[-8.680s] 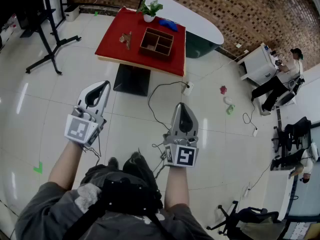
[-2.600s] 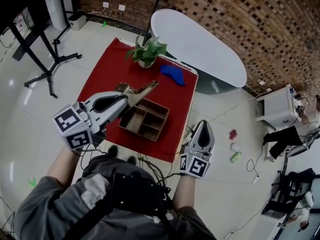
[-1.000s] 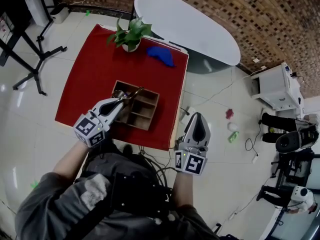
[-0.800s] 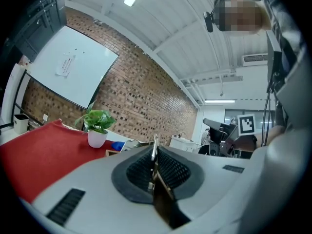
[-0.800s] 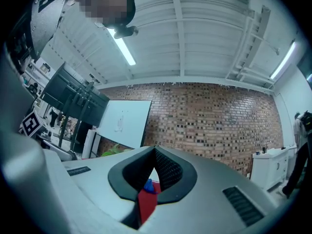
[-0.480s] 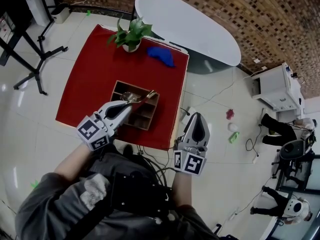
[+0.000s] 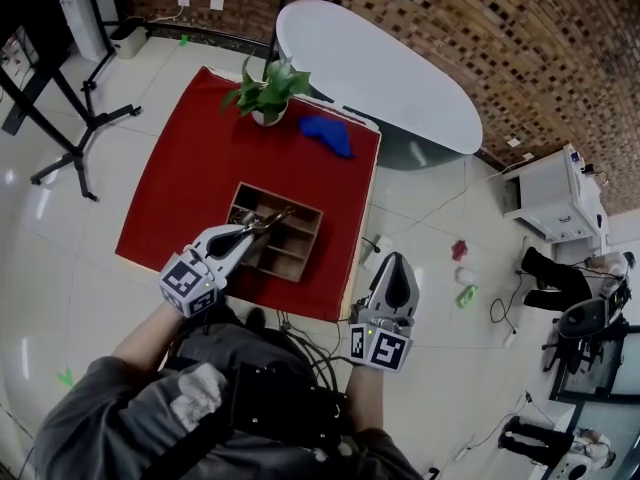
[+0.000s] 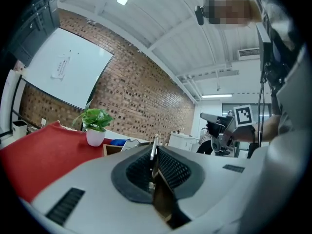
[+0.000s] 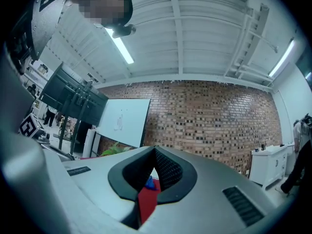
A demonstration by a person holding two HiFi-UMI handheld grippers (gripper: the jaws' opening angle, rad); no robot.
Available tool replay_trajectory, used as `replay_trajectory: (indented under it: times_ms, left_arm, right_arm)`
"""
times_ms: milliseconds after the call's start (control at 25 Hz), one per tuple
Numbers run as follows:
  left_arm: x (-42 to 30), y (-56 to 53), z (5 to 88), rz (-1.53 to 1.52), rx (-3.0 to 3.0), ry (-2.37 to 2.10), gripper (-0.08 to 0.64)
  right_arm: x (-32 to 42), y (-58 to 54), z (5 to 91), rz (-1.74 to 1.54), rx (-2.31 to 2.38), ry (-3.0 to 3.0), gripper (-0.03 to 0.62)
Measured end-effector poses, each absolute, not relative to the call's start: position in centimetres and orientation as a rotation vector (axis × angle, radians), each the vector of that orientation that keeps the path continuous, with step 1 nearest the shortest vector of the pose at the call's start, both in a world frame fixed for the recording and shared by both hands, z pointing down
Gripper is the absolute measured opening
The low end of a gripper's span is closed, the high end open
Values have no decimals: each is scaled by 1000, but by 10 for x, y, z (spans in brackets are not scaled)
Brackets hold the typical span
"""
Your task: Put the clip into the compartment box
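The left gripper (image 7: 254, 233) has drawn the clip (image 7: 273, 220) from the far rim of the compartment box (image 7: 313, 248) to over its middle — the jaws, still narrow on the clip, are starting to open, so the drop seems close.

An indoor lab or office-style workroom. A brick wall (image 7: 480, 28) runs along one side and carries a large whiteboard (image 8: 68, 72). Strip lights (image 9: 122, 48) hang from a white ceiling. The floor (image 7: 60, 198) is glossy white tile. An oval white table (image 7: 380, 73), a white cabinet (image 7: 550, 193), a black tripod stand (image 7: 70, 128) and dark office chairs (image 7: 585, 318) stand around a red-covered bench (image 7: 190, 188) with a potted plant (image 7: 265, 93).
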State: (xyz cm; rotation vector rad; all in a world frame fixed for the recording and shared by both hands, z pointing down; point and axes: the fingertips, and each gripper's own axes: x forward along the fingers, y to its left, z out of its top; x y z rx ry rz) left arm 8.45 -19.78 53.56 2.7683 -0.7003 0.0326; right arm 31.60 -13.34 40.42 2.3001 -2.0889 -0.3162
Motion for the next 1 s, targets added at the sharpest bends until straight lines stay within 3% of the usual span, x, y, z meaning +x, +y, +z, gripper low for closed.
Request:
replay_trajectory:
  times_ms: [400,600,880,1000]
  left_arm:
    - [67,-181,534,122,2808,-731,116]
    - [58,-190,486,-13,2822,-803,137]
    - [34,-212,405,-183,2850,-997,34]
    - [18,-213,378,-246,2808,-1022,34]
  right_arm:
    - [291,-135,389,-315,2283,-2130,-2]
    - [284,-135,379,-316,2275,-2169,-2]
    - [267,-144,354,-344,2207,-2276,-2]
    - [252,-150,347,-358,2166,-2302,-2]
